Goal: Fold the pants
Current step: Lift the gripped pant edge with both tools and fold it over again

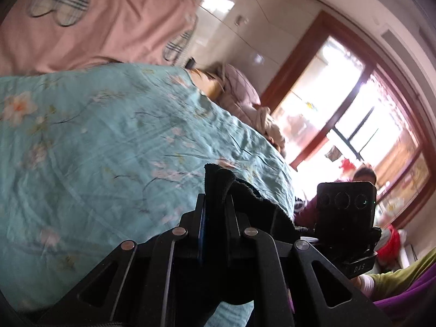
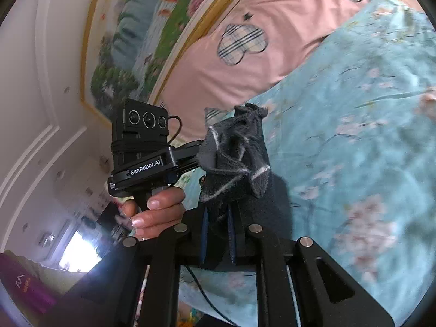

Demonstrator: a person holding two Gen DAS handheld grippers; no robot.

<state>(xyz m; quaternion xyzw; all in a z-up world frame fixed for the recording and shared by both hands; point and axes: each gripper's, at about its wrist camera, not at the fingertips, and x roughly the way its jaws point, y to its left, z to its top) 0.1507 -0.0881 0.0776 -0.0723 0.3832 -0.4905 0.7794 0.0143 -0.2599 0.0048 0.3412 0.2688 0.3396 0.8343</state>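
The pants are dark fleece with pale stripe lines. Both grippers hold them in the air above a bed. In the left wrist view my left gripper [image 1: 216, 204] is shut on a bunched dark edge of the pants [image 1: 218, 182], which drape down to the right. In the right wrist view my right gripper [image 2: 218, 212] is shut on a gathered clump of the pants [image 2: 237, 152]. The left gripper [image 2: 200, 150] shows there too, held by a hand, clamped on the same clump from the left. The right gripper's camera housing [image 1: 346, 204] shows in the left wrist view.
A teal floral bedspread [image 1: 109, 141] covers the bed below. A pink pillow with plaid hearts [image 2: 245, 54] lies at the head. Crumpled clothes [image 1: 245, 100] sit at the bed's far side. A window [image 1: 354, 114] and a seated person [image 1: 363, 174] are beyond. A framed picture [image 2: 141, 35] hangs on the wall.
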